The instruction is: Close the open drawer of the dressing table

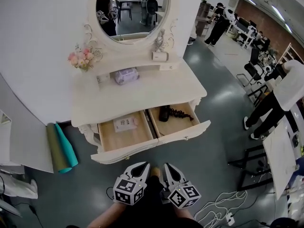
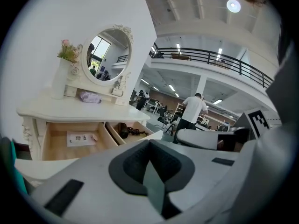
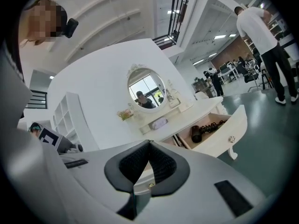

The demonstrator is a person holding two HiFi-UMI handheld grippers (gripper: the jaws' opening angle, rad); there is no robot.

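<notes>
The white dressing table [image 1: 142, 96] has both drawers pulled out. The left drawer [image 1: 124, 154] holds a small printed card [image 1: 125, 123]. In the right drawer [image 1: 186, 133] lies a black hair dryer [image 1: 171, 113]. Both grippers hover side by side over the floor, just in front of the drawers and touching neither. My left gripper [image 1: 141, 167] is shut and holds nothing, and its tips [image 2: 149, 143] point at the open left drawer [image 2: 60, 146]. My right gripper [image 1: 169, 167] is also shut and holds nothing. Past its tips [image 3: 149, 143] the right drawer's front [image 3: 224, 136] shows.
Rolled green and teal mats [image 1: 61, 146] lean at the table's left. Flowers [image 1: 81, 58] and a purple pouch [image 1: 126, 75] sit on the table's shelf under the oval mirror [image 1: 130, 8]. A person [image 1: 280, 94], a black frame [image 1: 251, 165] and floor cables [image 1: 223, 208] are on the right.
</notes>
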